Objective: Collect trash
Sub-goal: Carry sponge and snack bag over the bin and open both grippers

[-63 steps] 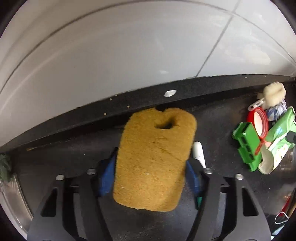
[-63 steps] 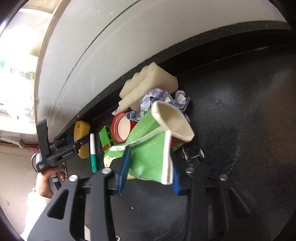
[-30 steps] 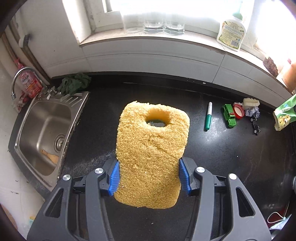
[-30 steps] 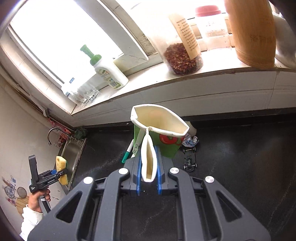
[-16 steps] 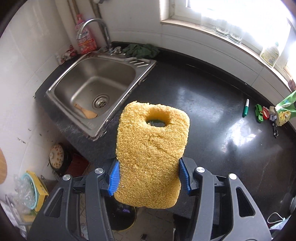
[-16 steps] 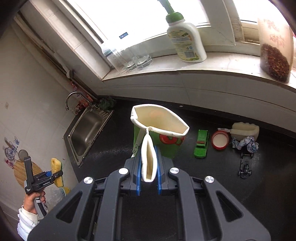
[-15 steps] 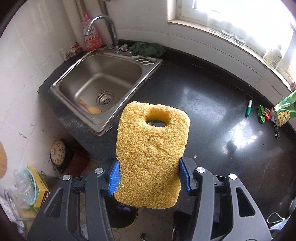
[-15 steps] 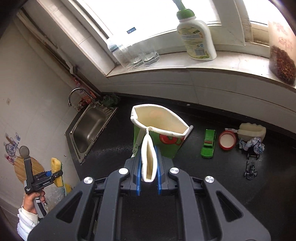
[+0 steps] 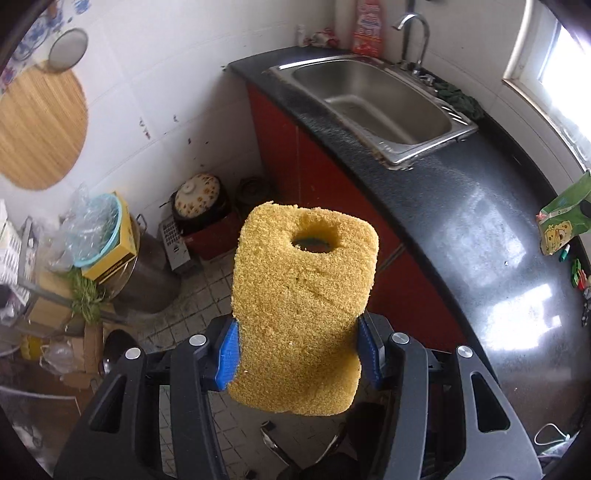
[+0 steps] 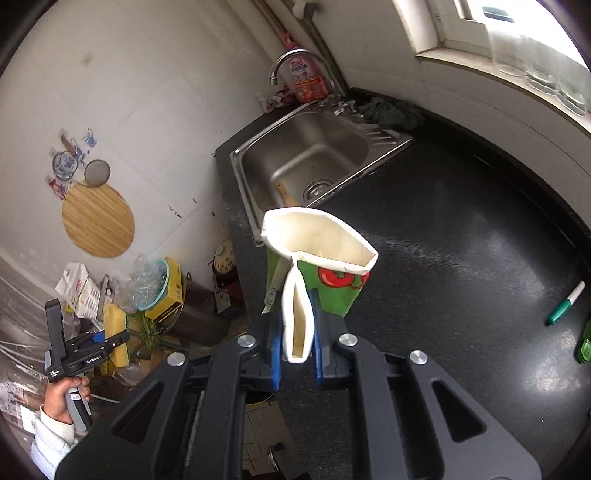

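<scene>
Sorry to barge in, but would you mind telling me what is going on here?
A person is clearing trash from a kitchen with a handheld gripper in each hand. The left gripper is shut on a yellow sponge, held out over the tiled floor beside the black counter. The right gripper is shut on an open green snack bag, held above the counter's edge near the sink.

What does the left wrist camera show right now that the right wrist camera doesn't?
Only the left wrist view shows the hole in the yellow sponge clamped in the left gripper.

Only the right wrist view shows the green marker on the counter, the hand holding the left gripper, and the right gripper pinching the green bag.

Both show the sink, faucet and round wooden board.
</scene>
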